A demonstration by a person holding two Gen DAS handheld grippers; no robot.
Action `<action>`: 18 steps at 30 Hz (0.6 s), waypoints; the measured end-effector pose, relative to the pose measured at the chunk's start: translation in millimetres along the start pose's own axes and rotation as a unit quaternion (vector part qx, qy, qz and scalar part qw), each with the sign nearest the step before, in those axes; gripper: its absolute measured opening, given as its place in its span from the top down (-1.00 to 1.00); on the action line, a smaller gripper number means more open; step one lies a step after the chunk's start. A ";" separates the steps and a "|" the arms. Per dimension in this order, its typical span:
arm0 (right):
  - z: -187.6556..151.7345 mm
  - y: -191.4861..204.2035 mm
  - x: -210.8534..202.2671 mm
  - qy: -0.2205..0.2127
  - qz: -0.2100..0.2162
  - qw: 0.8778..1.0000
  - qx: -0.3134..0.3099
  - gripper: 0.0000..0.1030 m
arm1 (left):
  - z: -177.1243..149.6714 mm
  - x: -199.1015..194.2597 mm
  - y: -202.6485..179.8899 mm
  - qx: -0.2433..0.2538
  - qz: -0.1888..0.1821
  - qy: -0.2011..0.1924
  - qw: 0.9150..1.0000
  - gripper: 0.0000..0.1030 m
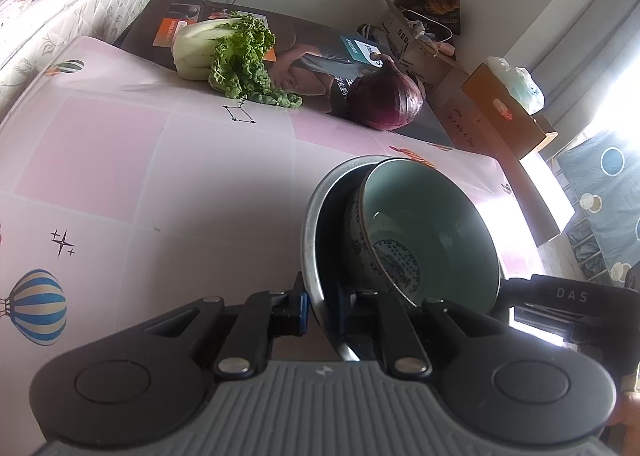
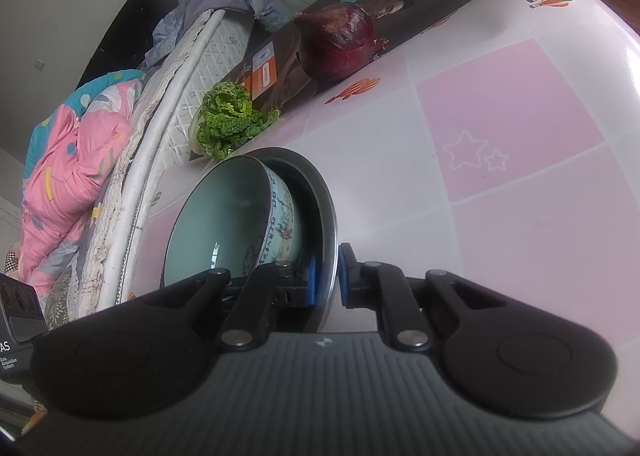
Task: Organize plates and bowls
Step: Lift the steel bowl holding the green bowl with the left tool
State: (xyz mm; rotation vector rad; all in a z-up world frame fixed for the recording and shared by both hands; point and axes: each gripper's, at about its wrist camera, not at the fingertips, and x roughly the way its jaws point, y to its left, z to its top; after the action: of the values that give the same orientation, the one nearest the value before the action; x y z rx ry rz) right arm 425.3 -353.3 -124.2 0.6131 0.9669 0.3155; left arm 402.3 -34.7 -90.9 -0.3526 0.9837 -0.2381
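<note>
progress: looks like the stacking part is basically done, the ceramic bowl (image 1: 424, 232) already sits inside the metal basin (image 1: 316, 216). Can't see any other plates or bowls in either view, so what's left is probably just setting this pair down somewhere sensible.

left gripper (image 1: 322, 310): pinched narrow over the basin's rim, one blue pad outside the wall and one inside, so it's holding the basin on that side.

right gripper (image 2: 327, 274): same deal on the opposite rim, pads on either side of the metal edge. The outer pad looks like it may have a sliver of gap, hard to call, but it reads as a grip.

where the stack is: between the two grippers, over the pink checkered tablecloth (image 1: 140, 160). Can't tell for sure if it's resting on the table or lifted.

bowl looks: pale celadon-green inside, blue pattern on the outside, dark rim. It's tilted, leaning against one wall of the basin rather than sitting flat.

basin looks: grey brushed metal, thin rolled rim, dark inside.

other stuff: napa cabbage (image 1: 224, 56) and a red onion (image 1: 386, 96) at the far side of the table, well apart from the stack.
</note>
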 end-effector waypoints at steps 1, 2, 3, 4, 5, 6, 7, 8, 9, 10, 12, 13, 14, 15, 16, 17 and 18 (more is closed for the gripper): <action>0.0 0.0 0.0 0.000 0.000 1.000 0.000 0.80 | -0.1 -0.2 -0.1 0.000 0.000 0.000 1.000 0.76; -0.1 0.2 -0.1 0.000 0.000 1.000 0.000 0.80 | -0.1 -0.2 0.0 0.000 0.000 0.000 1.000 0.76; 0.1 0.3 -0.1 0.000 0.000 1.000 0.000 0.80 | -0.1 -0.5 -0.4 0.000 0.000 -0.001 1.000 0.76; 0.1 0.3 -0.1 0.000 0.000 1.000 0.000 0.80 | 0.0 -0.6 -0.5 0.000 0.000 -0.001 1.000 0.76; -0.1 0.4 -0.2 0.000 0.000 1.000 0.001 0.80 | 0.2 -0.6 -0.6 0.000 -0.001 -0.001 1.000 0.76; -0.2 0.5 -0.3 0.000 0.000 1.000 0.001 0.80 | 0.4 -0.7 -0.8 0.000 -0.002 -0.001 1.000 0.77; 0.4 0.4 -0.8 -0.001 -0.001 1.000 0.001 0.79 | 0.5 -0.9 -1.0 0.000 -0.002 -0.001 1.000 0.77; 0.7 0.3 -1.0 -0.001 -0.001 1.000 0.001 0.79 | 0.6 -0.9 -1.1 0.001 -0.002 -0.002 1.000 0.77; 0.8 0.4 -1.2 -0.001 -0.001 1.000 0.001 0.79 | 0.7 -1.1 -1.2 0.001 -0.002 -0.003 1.000 0.77; 0.8 0.2 -1.4 -0.001 0.000 1.000 0.002 0.79 | 0.7 -1.4 -1.4 0.000 -0.002 -0.003 1.000 0.77; 1.1 0.8 -1.9 -0.002 0.000 1.000 0.002 0.79 | 0.9 -1.9 -1.8 0.000 -0.003 -0.004 1.000 0.77; 1.1 0.6 -1.9 -0.002 0.000 1.000 0.002 0.80 | 1.0 -2.3 -1.9 0.000 -0.003 -0.005 1.000 0.77; 1.3 0.9 -2.2 -0.003 0.000 1.000 0.002 0.80 | 1.1 -2.9 -1.9 0.000 -0.003 -0.006 1.000 0.77; 1.5 1.1 -2.3 -0.003 0.000 1.000 0.002 0.80 | 1.2 -4.0 -1.6 0.001 -0.003 -0.008 1.000 0.77; 1.7 1.3 -2.7 -0.004 0.001 1.000 0.001 0.80 | 1.4 -5.0 -1.8 0.002 -0.004 -0.010 1.000 0.77; 2.1 1.7 -3.1 -0.004 0.001 1.000 0.001 0.80 | 1.9 -6.0 -2.1 0.003 -0.004 -0.011 1.000 0.77; 2.5 2.1 -3.5 -0.005 0.002 1.000 0.001 0.80 | 2.6 -7.2 -2.4 0.003 -0.004 -0.013 1.000 0.77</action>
State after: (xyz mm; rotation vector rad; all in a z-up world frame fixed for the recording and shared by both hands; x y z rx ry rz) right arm 425.6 -354.2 -119.5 0.6171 0.9561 0.3151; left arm 400.6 -33.9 -83.2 -0.3527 0.9557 -0.2434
